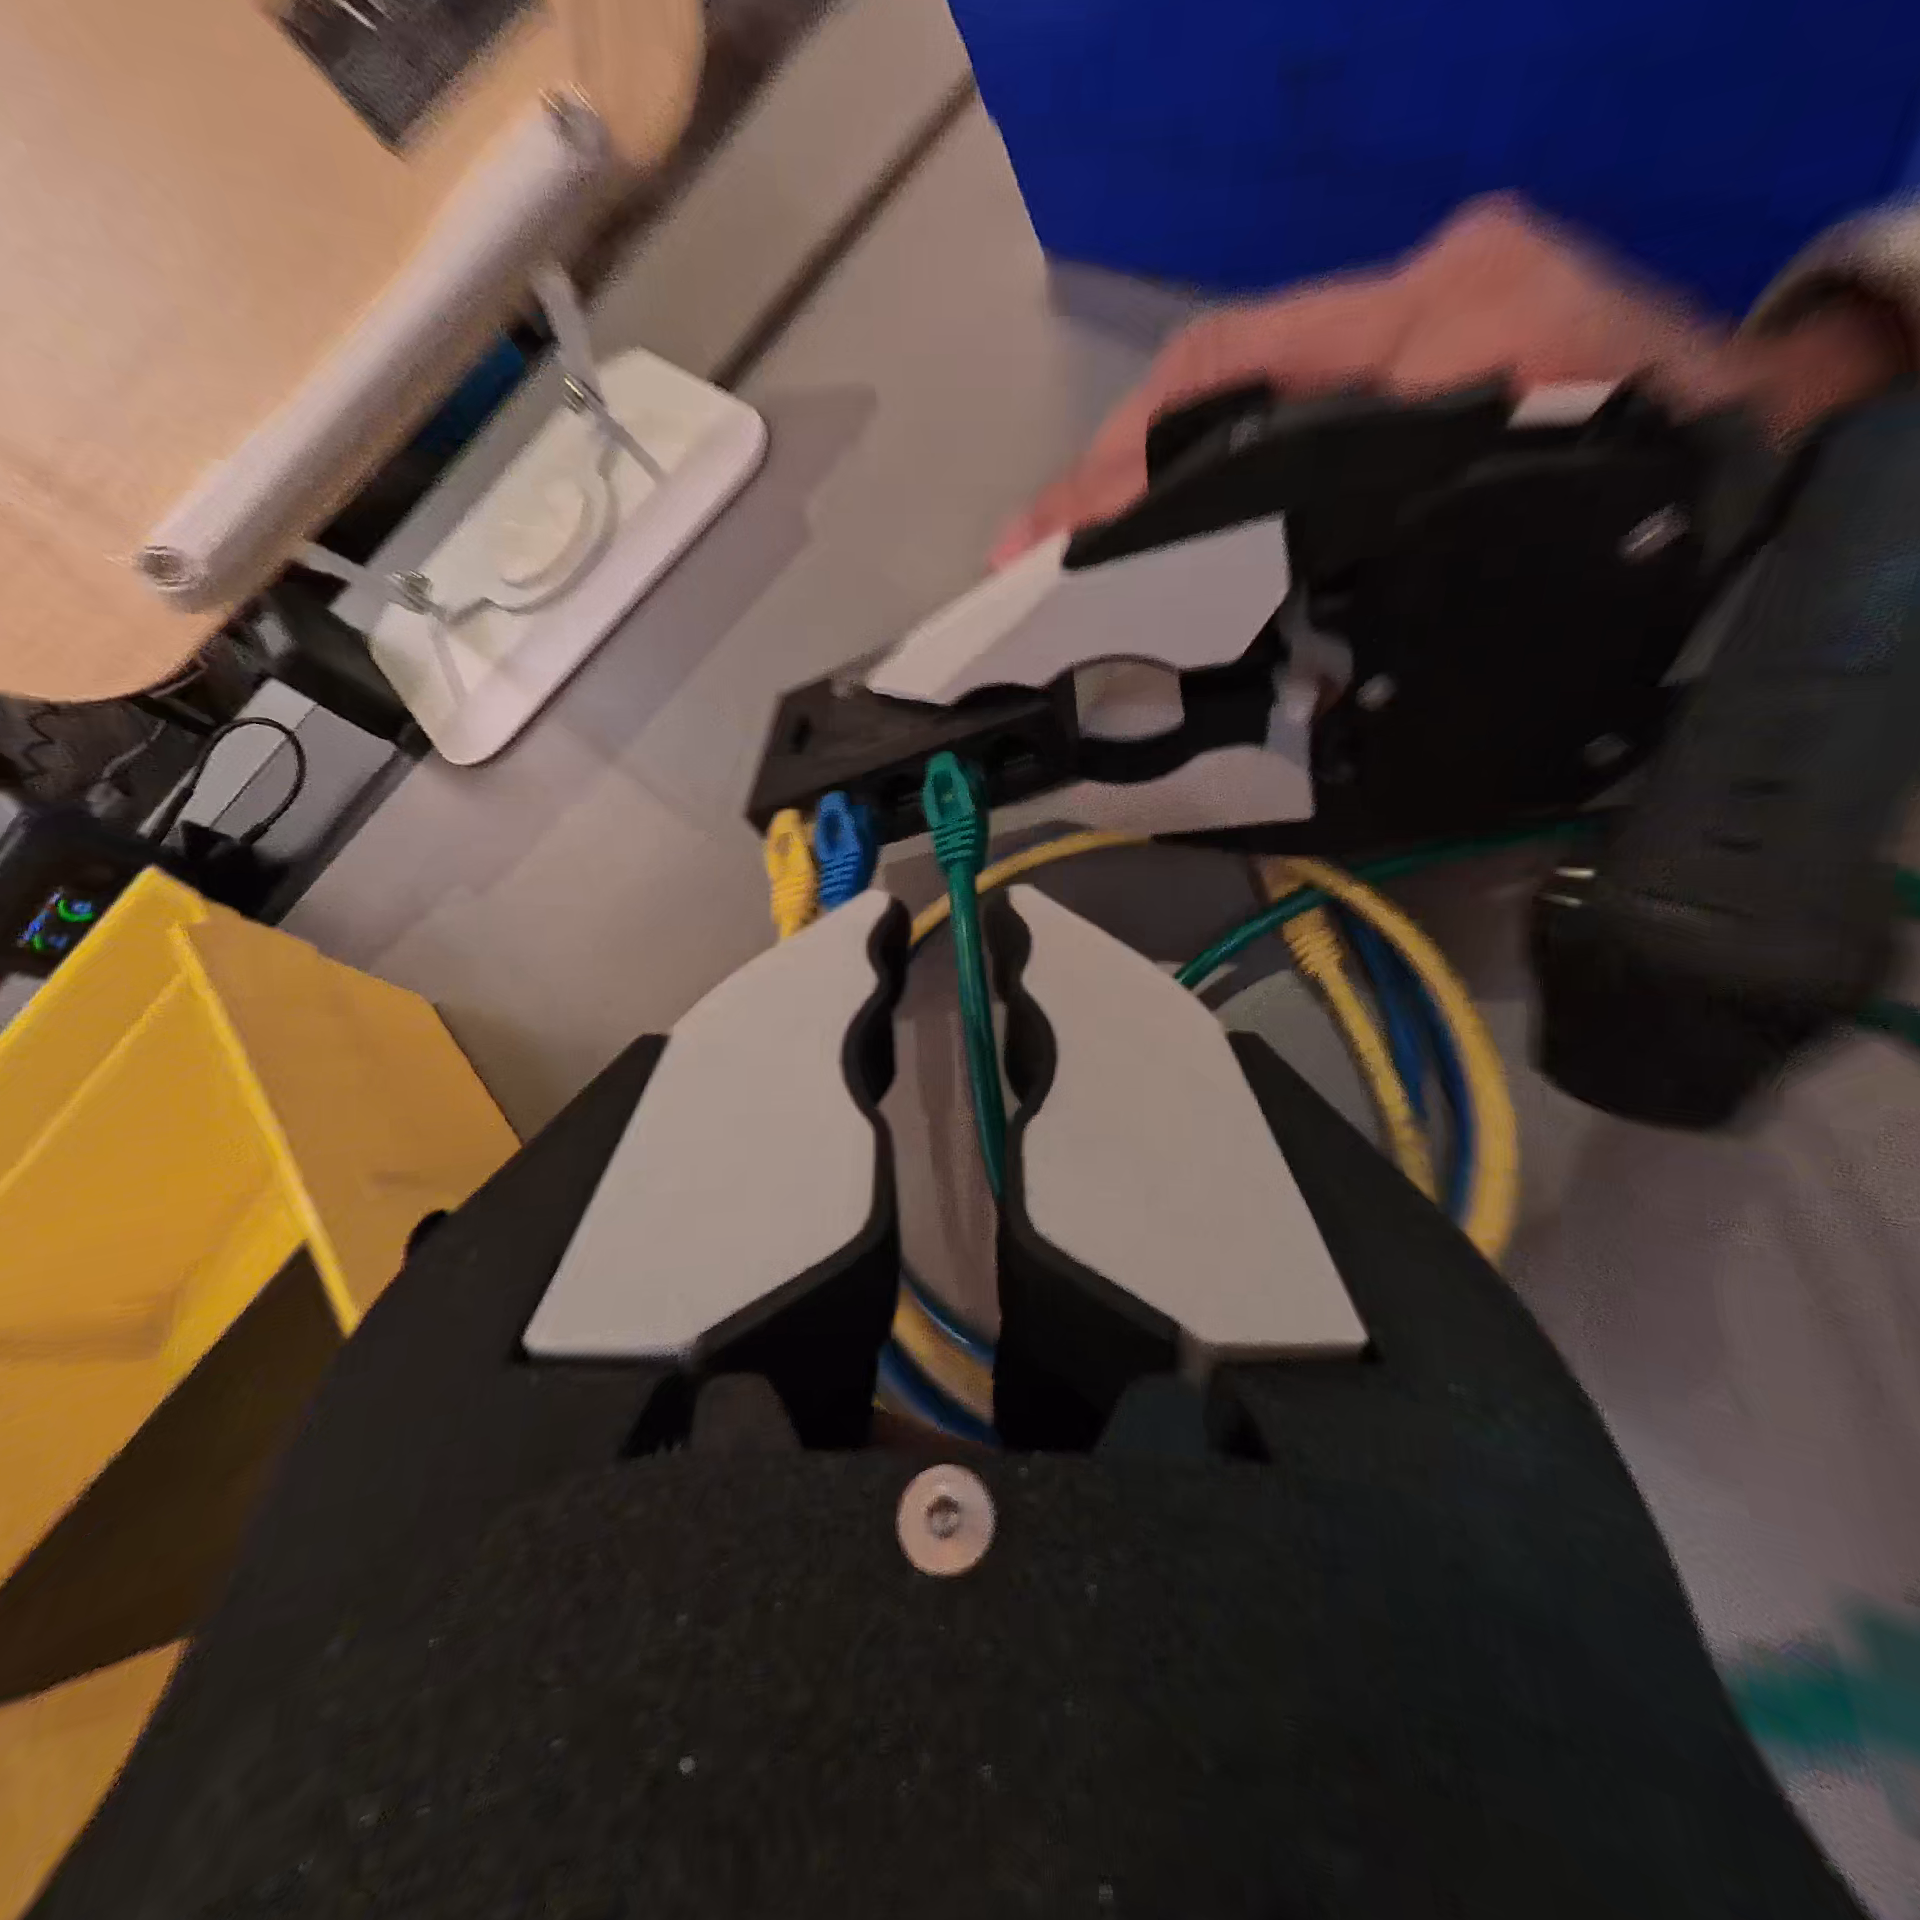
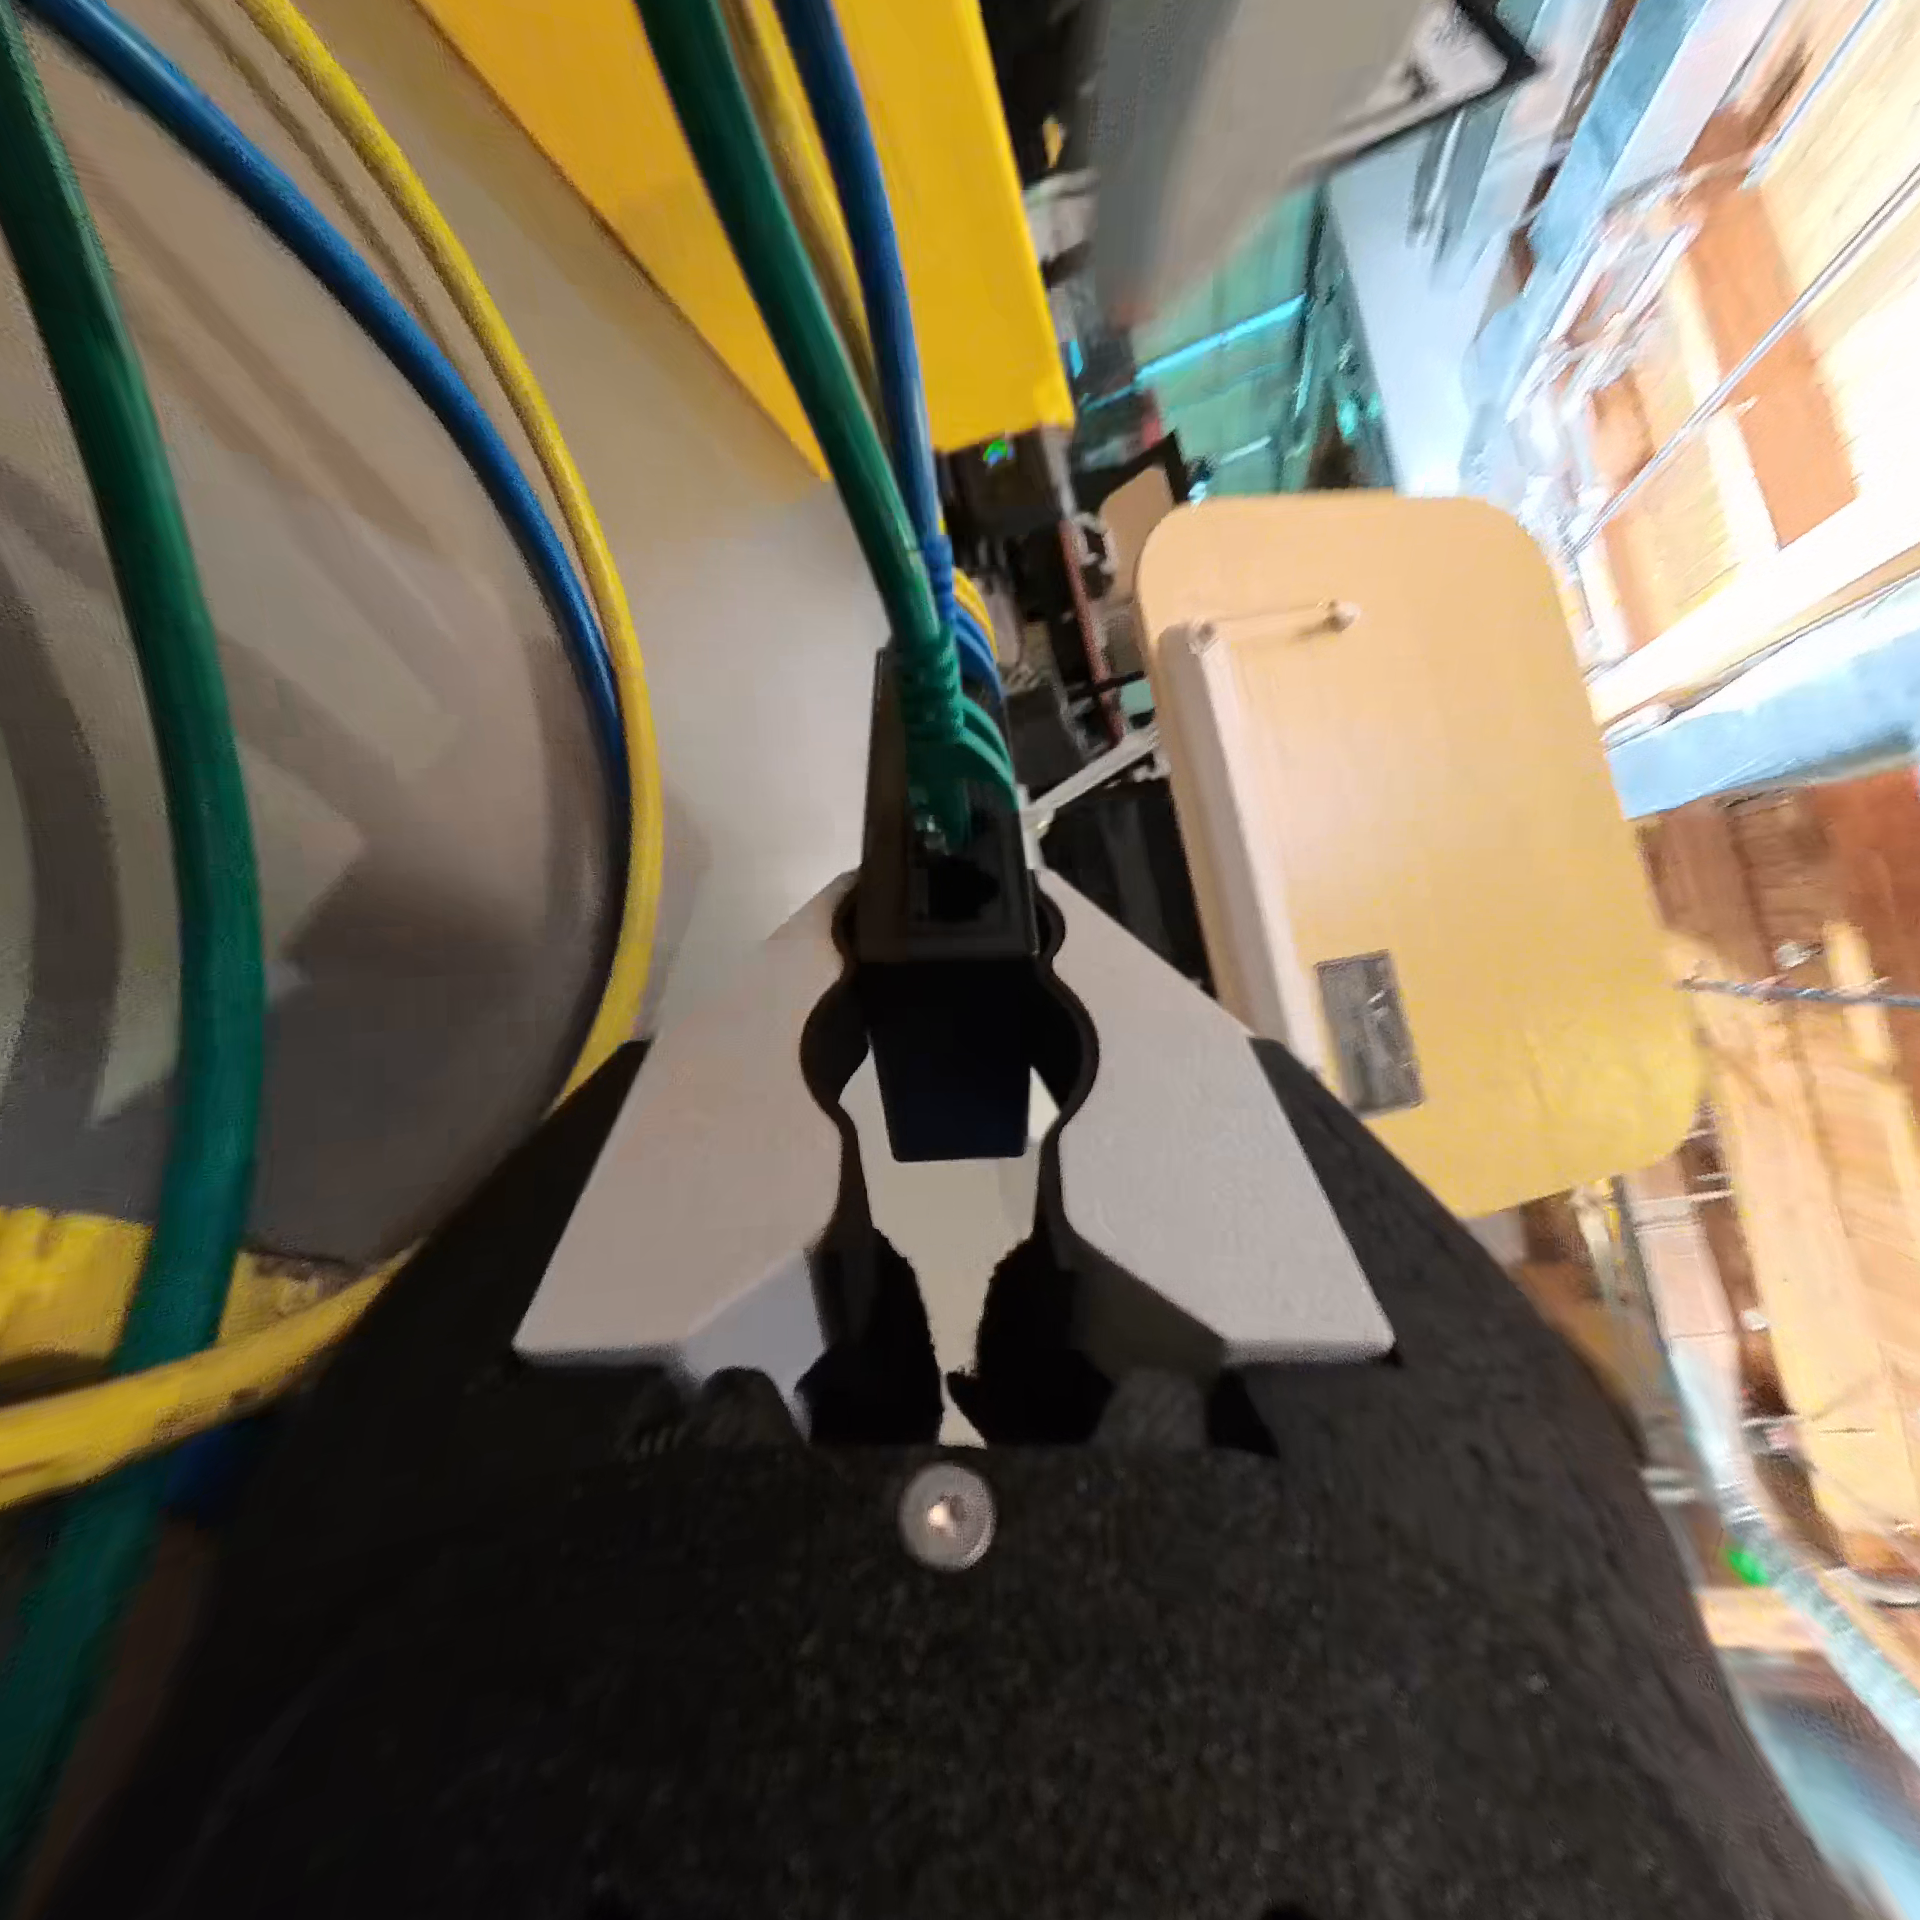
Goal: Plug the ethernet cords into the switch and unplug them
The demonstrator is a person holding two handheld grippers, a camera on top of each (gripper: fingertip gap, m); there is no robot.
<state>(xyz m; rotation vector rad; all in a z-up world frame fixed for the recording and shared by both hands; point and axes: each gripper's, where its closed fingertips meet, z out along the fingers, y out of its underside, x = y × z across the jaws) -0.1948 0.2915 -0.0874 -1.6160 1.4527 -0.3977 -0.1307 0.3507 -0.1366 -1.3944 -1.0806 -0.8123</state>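
Left tongs (image 1: 951, 925) parted around green cord (image 1: 971, 997), no pinch; right tongs (image 2: 945, 925) clamped on switch (image 2: 945, 883). Switch (image 1: 904, 743) at 12 o'clock. Yellow plug (image 1: 788, 862), blue plug (image 1: 840, 847), green seated. Unplugging probably left; loose yellow end (image 1: 1311, 935) at 3 o'clock.

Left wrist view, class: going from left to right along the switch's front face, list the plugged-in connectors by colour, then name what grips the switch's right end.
yellow connector → blue connector → green connector → right tool, gripping the switch.
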